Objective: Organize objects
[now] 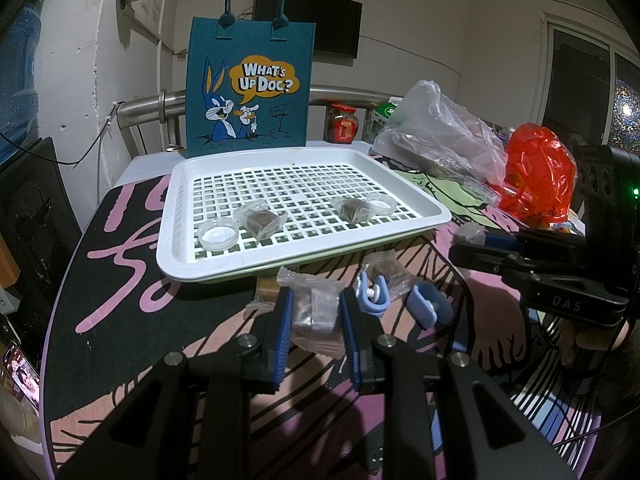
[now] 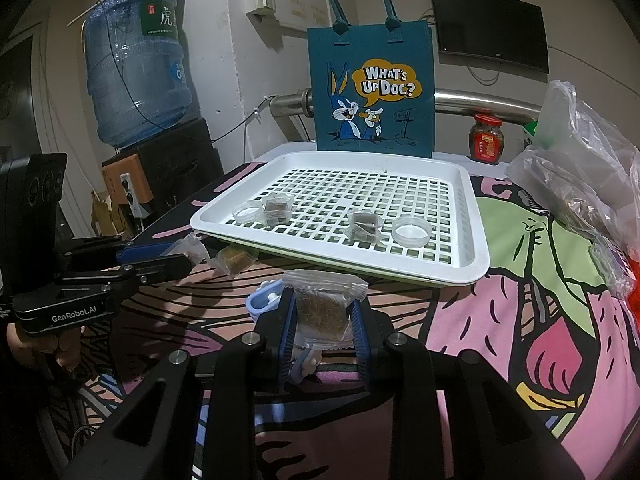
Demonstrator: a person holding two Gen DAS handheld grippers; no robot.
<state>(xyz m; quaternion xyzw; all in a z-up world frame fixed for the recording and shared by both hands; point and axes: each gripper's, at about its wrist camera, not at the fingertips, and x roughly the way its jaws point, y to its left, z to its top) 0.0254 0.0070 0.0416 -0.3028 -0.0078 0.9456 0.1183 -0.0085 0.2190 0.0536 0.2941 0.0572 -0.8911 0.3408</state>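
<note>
Each hand-held gripper grips a clear snack packet just before the white slotted tray (image 2: 472,216): left hand-held gripper (image 1: 316,312) on one packet (image 1: 316,308), right hand-held gripper (image 2: 324,312) on another packet (image 2: 322,308). Blue clips (image 1: 430,306) lie between on the table (image 1: 120,280). A cartoon tote bag (image 2: 370,92) stands behind the tray.
</note>
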